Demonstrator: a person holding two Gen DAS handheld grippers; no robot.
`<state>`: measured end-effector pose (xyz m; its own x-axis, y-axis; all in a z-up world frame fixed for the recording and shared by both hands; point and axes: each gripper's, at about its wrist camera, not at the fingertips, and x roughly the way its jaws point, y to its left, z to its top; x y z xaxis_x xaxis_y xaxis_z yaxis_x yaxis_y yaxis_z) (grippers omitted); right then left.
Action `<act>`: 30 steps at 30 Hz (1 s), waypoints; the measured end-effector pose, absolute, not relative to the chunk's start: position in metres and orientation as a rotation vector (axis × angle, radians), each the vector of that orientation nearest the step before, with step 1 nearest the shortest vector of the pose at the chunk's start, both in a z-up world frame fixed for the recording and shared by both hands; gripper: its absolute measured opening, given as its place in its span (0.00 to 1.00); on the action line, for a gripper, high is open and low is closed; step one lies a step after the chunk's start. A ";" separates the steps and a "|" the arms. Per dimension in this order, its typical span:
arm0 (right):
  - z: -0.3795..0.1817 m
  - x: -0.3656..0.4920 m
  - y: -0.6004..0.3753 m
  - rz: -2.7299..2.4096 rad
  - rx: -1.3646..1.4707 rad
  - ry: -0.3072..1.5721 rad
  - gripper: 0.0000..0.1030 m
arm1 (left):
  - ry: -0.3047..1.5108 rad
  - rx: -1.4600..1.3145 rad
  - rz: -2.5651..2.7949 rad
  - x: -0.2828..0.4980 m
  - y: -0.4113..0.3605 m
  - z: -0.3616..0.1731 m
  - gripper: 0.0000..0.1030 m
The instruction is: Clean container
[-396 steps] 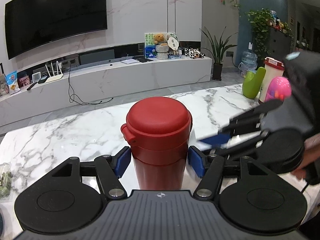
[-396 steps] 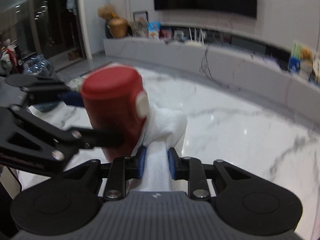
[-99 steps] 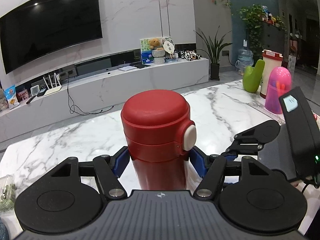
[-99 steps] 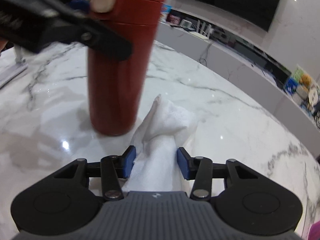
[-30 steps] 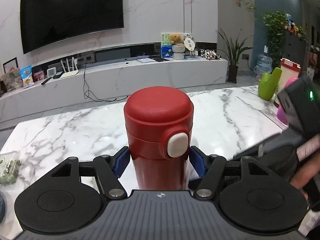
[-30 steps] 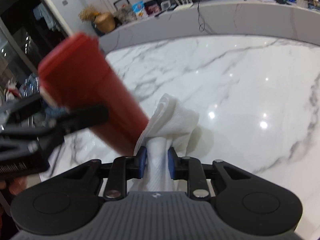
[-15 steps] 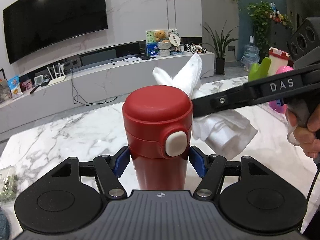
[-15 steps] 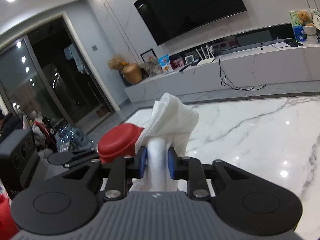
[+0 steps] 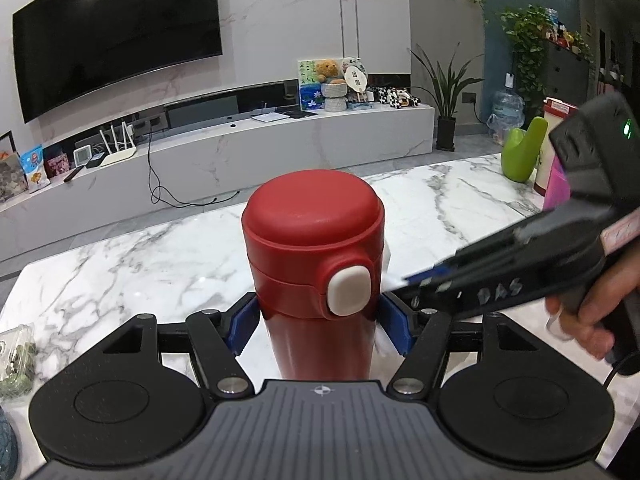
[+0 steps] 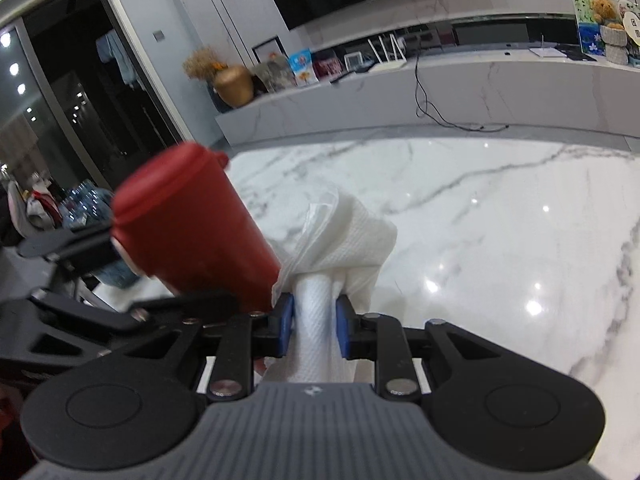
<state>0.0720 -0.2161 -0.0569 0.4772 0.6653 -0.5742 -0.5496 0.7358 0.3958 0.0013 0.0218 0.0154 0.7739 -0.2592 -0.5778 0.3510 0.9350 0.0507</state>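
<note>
Blue-padded left gripper [image 9: 318, 322] clamps red flask [image 9: 316, 264] on both sides just below lid; white button faces camera. Flask held above marble table [image 9: 120, 264]. Right gripper [image 10: 315, 330] pinches white paper towel [image 10: 344, 248] tight between pads; towel bunch touches flask's side. In left view, right gripper reaches in from right, blurred, hand [image 9: 588, 312] on grip.

A glossy white marble table with grey veins [image 9: 120, 264] carries a clear plastic package of greenish items [image 9: 16, 356] at its left edge and, at the far right corner, a lime-green curved object [image 9: 522, 154], a white red-lidded jug [image 9: 554, 136] and a pink container [image 9: 558, 184].
</note>
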 end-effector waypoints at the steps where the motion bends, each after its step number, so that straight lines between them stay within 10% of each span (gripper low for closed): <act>1: -0.061 0.073 -0.216 0.742 0.161 0.780 0.25 | 0.602 0.150 -0.328 0.001 0.023 0.016 0.61; 30: -0.036 0.073 -0.237 0.714 0.211 0.660 0.24 | 0.610 0.159 -0.364 0.003 0.027 0.018 0.61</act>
<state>0.0731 -0.2366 -0.0364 0.5651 0.6661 -0.4868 -0.5381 0.7448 0.3946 0.0026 0.0273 0.0180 0.7583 -0.2867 -0.5854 0.3794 0.9244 0.0386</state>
